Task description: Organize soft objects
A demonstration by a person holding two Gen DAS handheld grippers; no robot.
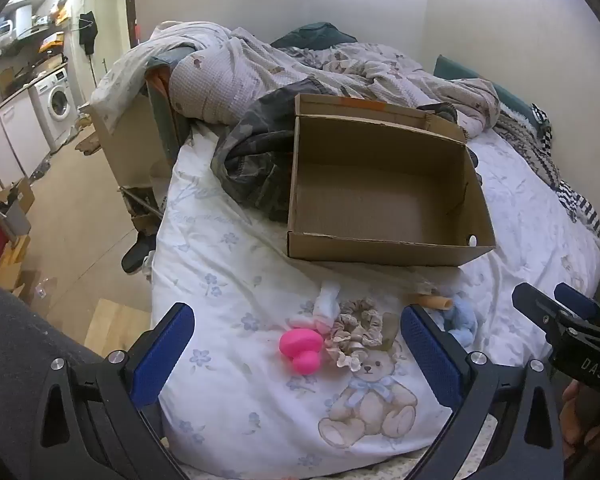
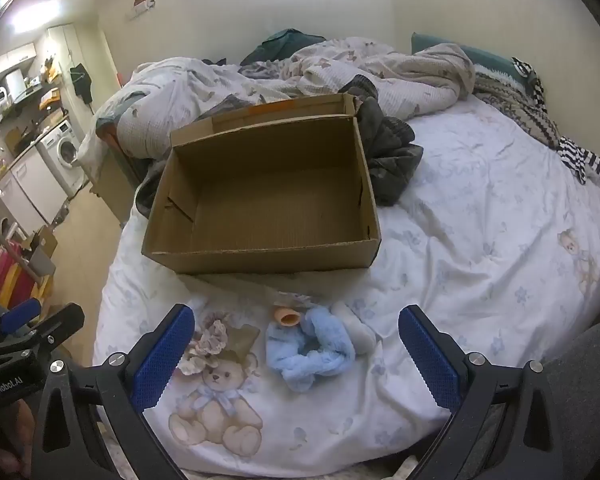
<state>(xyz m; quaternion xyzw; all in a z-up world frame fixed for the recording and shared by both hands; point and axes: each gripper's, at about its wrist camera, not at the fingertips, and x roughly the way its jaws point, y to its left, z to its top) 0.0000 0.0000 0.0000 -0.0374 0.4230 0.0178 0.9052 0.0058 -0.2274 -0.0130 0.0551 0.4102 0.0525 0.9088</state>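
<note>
Both grippers hover side by side at the near edge, the left gripper (image 1: 296,344) and right gripper (image 2: 296,344) spread wide, apparently holding nothing.

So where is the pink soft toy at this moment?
In the left wrist view, the pink soft toy lies on the bed sheet, just left of the beige scrunchie, nearer to the camera than the cardboard box.

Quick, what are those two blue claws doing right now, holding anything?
Left gripper: open, holding nothing, above the pink toy.
Right gripper: open, holding nothing, above the blue fluffy cloth.
</note>
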